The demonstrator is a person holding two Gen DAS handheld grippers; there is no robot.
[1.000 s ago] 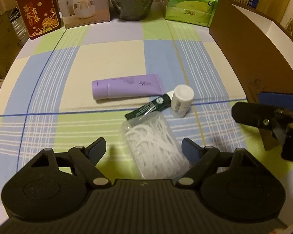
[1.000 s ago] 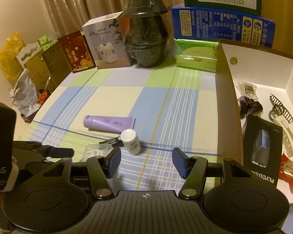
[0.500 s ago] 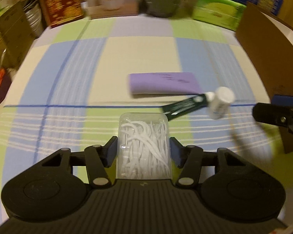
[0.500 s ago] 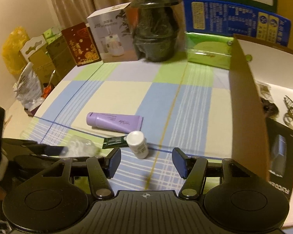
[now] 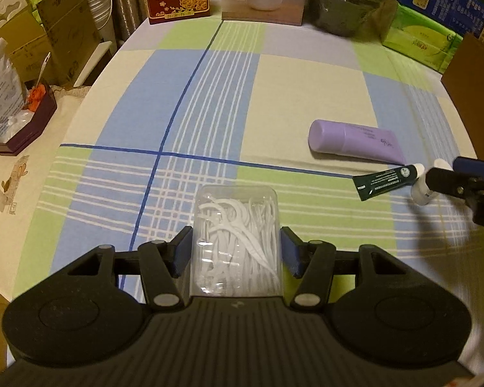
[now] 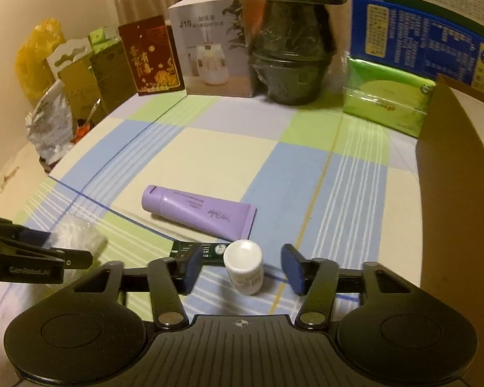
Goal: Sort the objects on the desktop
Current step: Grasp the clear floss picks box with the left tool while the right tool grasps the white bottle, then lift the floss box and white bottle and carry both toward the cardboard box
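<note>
**A:** Nearest, left view: the left hand-held gripper [image 5: 236, 251] has its blue pads [image 5: 181, 251] pressed on both long sides of the floss box [image 5: 236, 238], a clear case of white picks. What may fail here?

**B:** Probably the hold. The case looks smooth and thin-walled, so it may slide out between the pads or flex. Whether it is off the surface [image 5: 306, 96] cannot be told.

**A:** Nearest, right view: the right hand-held gripper [image 6: 243, 269] is closing, with the bottle [image 6: 244, 266] between its jaws.

**B:** The pads do not yet touch the small white bottle, which sits nearer the left pad than the right. One pad is likely to meet it first and tip or roll it.

**A:** Anything touching the bottle?

**B:** The dark tube [image 6: 198, 250] lies just to its left, cap end against it and partly behind the left pad. That pad may pinch or drag it along.

**A:** Farther off?

**B:** The purple tube [image 6: 198, 214] lies flat just beyond both, near enough to be nudged. To the right stands the brown wall of the carton [image 6: 451, 167], presumably where the sorted things go. A low carry could strike it.

**A:** And the two grippers?

**B:** Near each other; each shows in the other's view, so crossing paths risk a knock.
</note>
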